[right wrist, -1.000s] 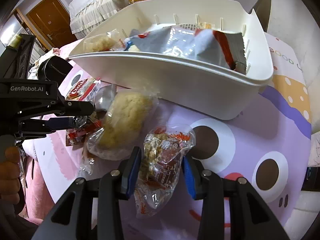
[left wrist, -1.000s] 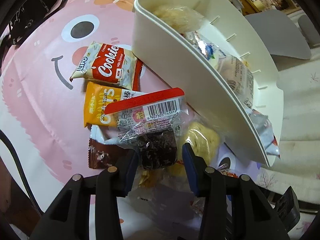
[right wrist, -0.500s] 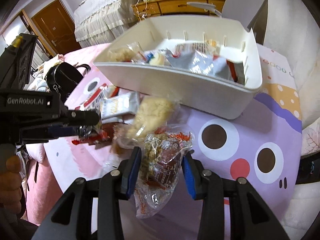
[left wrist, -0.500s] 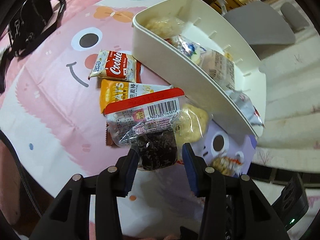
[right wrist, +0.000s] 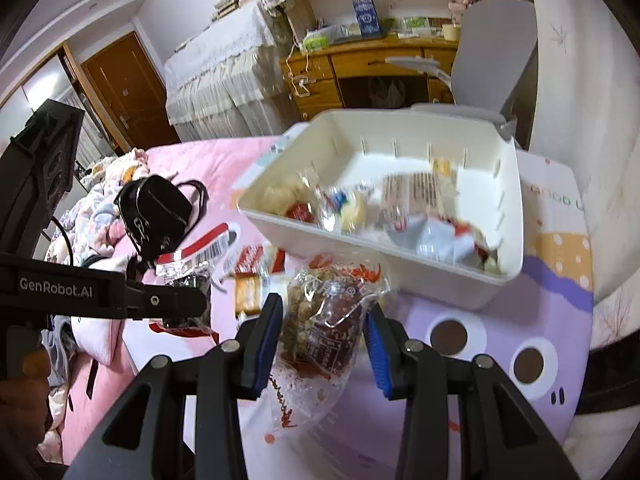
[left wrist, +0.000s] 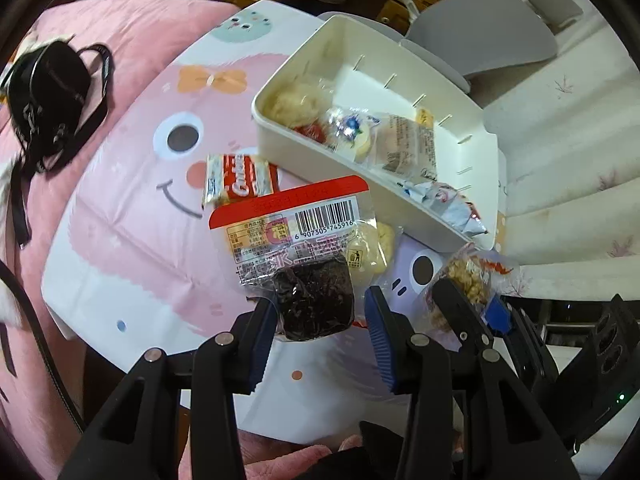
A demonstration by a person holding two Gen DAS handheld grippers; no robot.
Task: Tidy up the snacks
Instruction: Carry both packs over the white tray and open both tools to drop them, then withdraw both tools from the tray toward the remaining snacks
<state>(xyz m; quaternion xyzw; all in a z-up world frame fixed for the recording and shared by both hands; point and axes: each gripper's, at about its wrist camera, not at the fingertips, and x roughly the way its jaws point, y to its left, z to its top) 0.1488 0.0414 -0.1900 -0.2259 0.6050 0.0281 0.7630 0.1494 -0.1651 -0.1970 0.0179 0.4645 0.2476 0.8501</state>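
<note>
My left gripper (left wrist: 320,314) is shut on a clear packet with a red top and a dark cake (left wrist: 314,300) inside, held in the air above the table. My right gripper (right wrist: 322,326) is shut on a clear bag of brown nut brittle (right wrist: 324,320), also lifted; that bag (left wrist: 466,280) shows at the right of the left wrist view. The white bin (left wrist: 448,216) (right wrist: 472,280) holds several wrapped snacks. On the cartoon mat a red cookie packet (left wrist: 240,178) (right wrist: 250,258) lies beside the bin, with a pale bun packet (left wrist: 378,242) partly hidden behind my held packet.
A black bag (left wrist: 48,92) (right wrist: 154,210) sits on the pink bedding left of the mat. Behind the bin stand a grey chair (left wrist: 476,44) and a wooden desk (right wrist: 360,68). An orange packet (right wrist: 248,292) lies near the cookie packet.
Both grippers have risen with their packets, so the mat, loose snacks and bin look smaller and lower. More of the bin's inside and the room now shows.
</note>
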